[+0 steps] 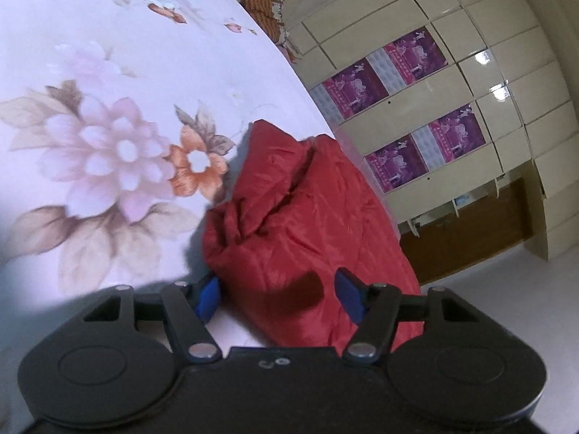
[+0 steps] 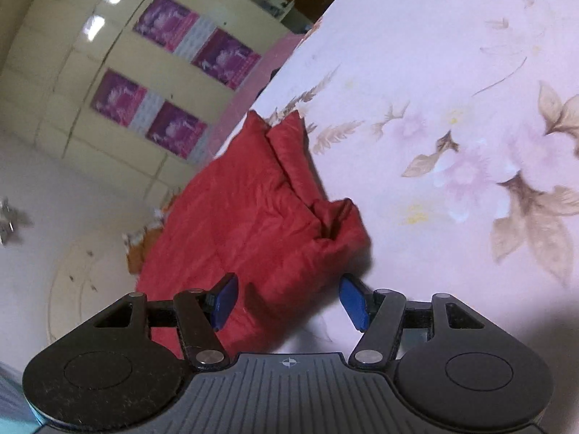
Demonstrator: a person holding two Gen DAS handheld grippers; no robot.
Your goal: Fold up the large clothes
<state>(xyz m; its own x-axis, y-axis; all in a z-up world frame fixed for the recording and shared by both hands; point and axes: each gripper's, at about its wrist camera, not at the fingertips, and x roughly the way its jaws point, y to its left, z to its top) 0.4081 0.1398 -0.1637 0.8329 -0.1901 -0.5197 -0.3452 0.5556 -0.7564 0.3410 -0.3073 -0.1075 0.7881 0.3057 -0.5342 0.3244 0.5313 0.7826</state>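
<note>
Red padded jacket lies bunched at the edge of the floral bedsheet, left gripper and right gripper both hovering over it, jaws apart, gripping nothing, probably lining up for a fold.

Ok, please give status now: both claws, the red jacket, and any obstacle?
Left claw open, right claw open, nothing gripped. Red jacket bunched at the edge of the floral sheet. No obstacle seen.

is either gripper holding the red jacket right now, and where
Neither. The left gripper and right gripper stand open over the red jacket, pads clear of it.
</note>
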